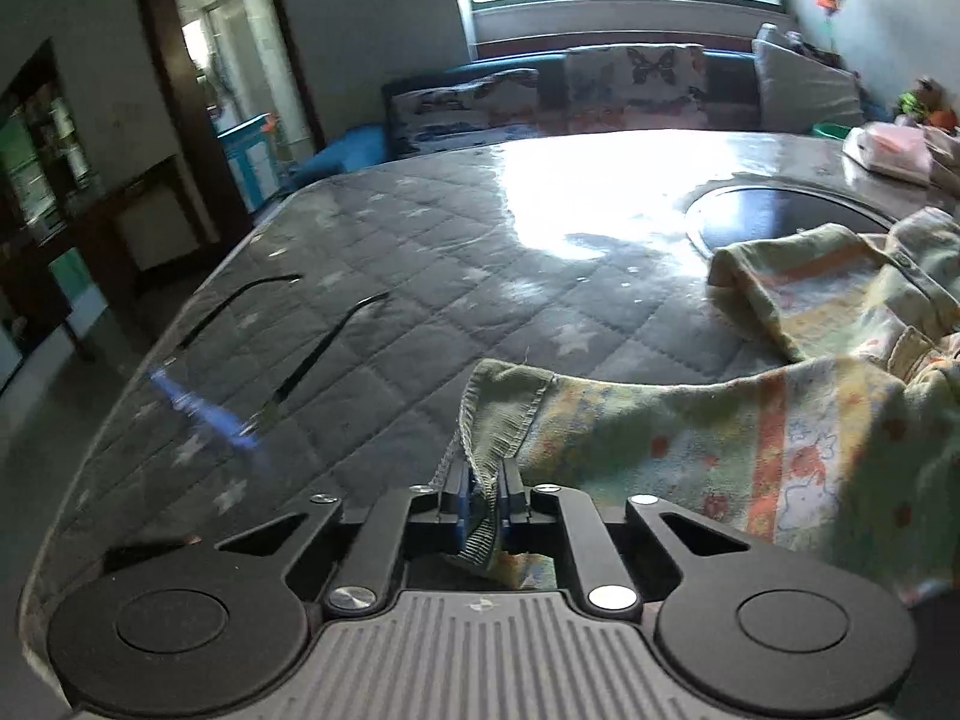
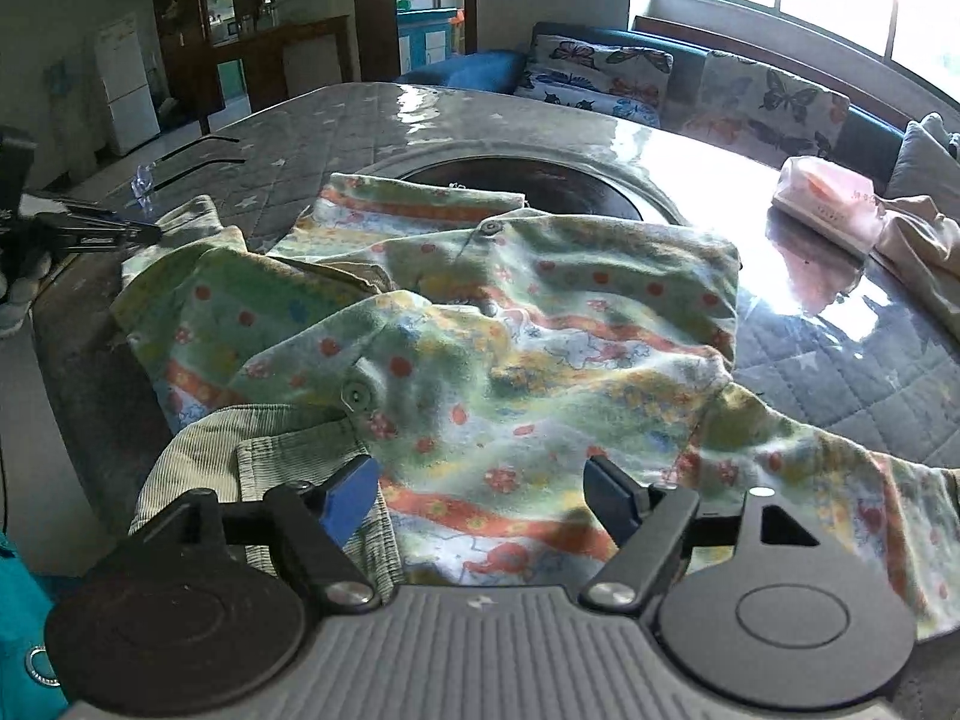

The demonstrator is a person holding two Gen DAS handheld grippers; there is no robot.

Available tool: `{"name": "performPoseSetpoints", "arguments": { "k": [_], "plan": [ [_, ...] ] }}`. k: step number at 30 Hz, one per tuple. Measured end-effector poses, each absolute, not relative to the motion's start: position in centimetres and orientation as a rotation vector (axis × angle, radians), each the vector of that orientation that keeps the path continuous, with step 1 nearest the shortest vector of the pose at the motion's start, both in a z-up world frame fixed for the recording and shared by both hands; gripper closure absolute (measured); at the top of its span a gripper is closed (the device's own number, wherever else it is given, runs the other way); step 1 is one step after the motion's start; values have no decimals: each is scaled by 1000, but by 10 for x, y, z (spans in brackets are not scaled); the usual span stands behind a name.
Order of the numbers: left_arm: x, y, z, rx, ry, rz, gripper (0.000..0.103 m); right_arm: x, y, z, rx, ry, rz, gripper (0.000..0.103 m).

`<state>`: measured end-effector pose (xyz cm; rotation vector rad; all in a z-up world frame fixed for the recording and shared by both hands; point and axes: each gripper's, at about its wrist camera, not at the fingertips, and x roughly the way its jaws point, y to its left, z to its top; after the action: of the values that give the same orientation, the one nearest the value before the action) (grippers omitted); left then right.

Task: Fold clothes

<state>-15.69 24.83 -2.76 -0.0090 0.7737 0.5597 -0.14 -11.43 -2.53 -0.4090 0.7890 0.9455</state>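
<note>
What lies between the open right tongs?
The patterned shirt lies between the right tongs, untouched by either finger; the right wrist view shows this.

You see a pale green garment [image 2: 540,324] with orange stripes, red dots and yellow flowers, its collar olive corduroy [image 2: 264,456]. The table cover [image 1: 384,276] is grey, quilted, white-starred. The cushions [image 2: 606,75] bear butterflies.

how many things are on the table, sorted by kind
Clothes: 2, a green floral patterned cotton garment and a beige cloth
Eyeglasses: 1, thin dark-armed clear pair
Tissue packs: 1, pink soft plastic pack
Total: 4
</note>
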Motion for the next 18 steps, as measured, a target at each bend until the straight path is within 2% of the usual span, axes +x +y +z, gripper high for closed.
{"name": "performPoseSetpoints", "arguments": {
  "k": [7,8,18],
  "plan": [
    [-213,247,-2,-57,741,732,95,-14,-116,-37,-479,826,997,22],
    [-215,248,-3,-32,752,755,102,-16,-117,-37,-485,827,1008,22],
    [-196,239,-5,-37,781,705,99,-22,-120,-24,-478,804,1029,22]
  ]
}}
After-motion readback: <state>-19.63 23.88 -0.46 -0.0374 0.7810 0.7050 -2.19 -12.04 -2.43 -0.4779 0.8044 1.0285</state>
